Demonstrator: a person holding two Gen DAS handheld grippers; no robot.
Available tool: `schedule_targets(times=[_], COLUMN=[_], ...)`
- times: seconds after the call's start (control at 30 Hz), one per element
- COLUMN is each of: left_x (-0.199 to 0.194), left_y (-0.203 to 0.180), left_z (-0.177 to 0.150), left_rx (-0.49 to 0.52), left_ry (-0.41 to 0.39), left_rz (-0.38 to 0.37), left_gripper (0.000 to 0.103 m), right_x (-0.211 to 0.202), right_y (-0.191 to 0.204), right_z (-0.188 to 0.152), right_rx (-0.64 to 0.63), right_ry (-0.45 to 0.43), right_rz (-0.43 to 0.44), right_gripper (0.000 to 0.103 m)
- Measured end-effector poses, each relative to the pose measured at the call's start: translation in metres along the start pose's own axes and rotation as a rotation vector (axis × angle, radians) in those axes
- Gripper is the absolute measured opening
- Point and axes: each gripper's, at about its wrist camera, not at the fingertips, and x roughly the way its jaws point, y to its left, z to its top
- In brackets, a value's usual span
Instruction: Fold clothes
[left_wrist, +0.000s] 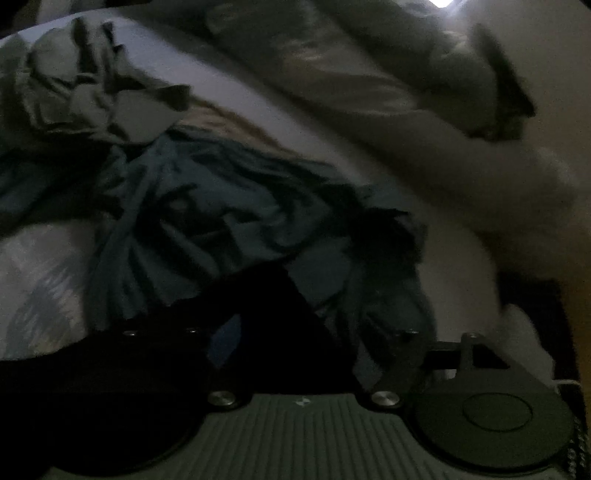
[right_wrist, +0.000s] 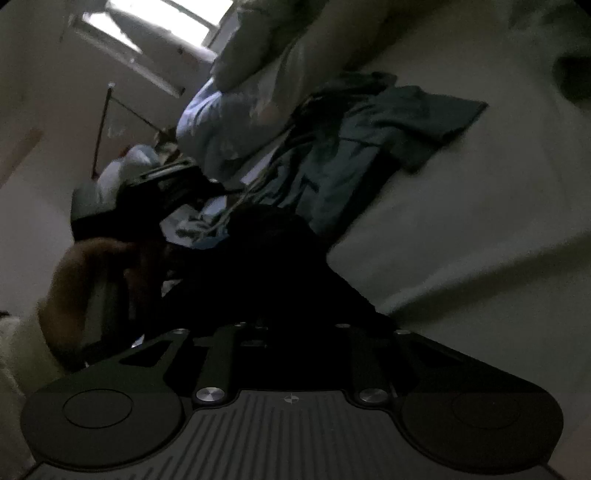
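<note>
Left wrist view: camera mounted behind the left gripper (left_wrist: 295, 295), looking forward and steeply down along its fingers; the gripper body fills the lower frame. It sits close over a crumpled dark teal garment (left_wrist: 207, 221) at frame centre, lying on a pale bed surface (left_wrist: 424, 166). Right wrist view: camera behind the right gripper (right_wrist: 288, 295), strongly rolled and aimed more shallowly, so the pale bed surface (right_wrist: 461, 240) slants across the right of the frame. A bright window (right_wrist: 147, 33) appears upper left. Both views share the garment (right_wrist: 369, 140) and bed.
</note>
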Motion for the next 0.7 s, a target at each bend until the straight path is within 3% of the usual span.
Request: schedule_targets(times=[0.1,0.23,0.33,0.5,0.7], left_x=[-0.024,-0.062,-0.081,-0.096,-0.067], left_y=[0.013,0.030,0.033,0.014,-0.011], left_z=[-0.001,-0.006,-0.010,-0.022,-0.040], left_rx=[0.015,0.080,0.227,0.473,0.663], left_ry=[-0.036,-0.076,-0.097,-0.131,-0.083], left_rz=[-0.077,-0.125,-0.149,-0.223,-0.162], left_gripper=[0.086,0.090,0.090,0.090,0.082], right_x=[-0.004,-0.021,-0.038,-0.045,0.015], right_y=[0.002,0.011,0.017,0.066,0.122], right_z=[0.000,0.006,0.015,0.016,-0.013], right_rx=[-0.014,-0.059,-0.083,-0.331,-0.577], right_ry=[-0.017,-0.093,-0.185,-0.302,-0.172], right_rz=[-0.006,-0.075,-0.142,-0.311,-0.264], right_gripper=[0.032,0.051,0.052,0.052,0.052])
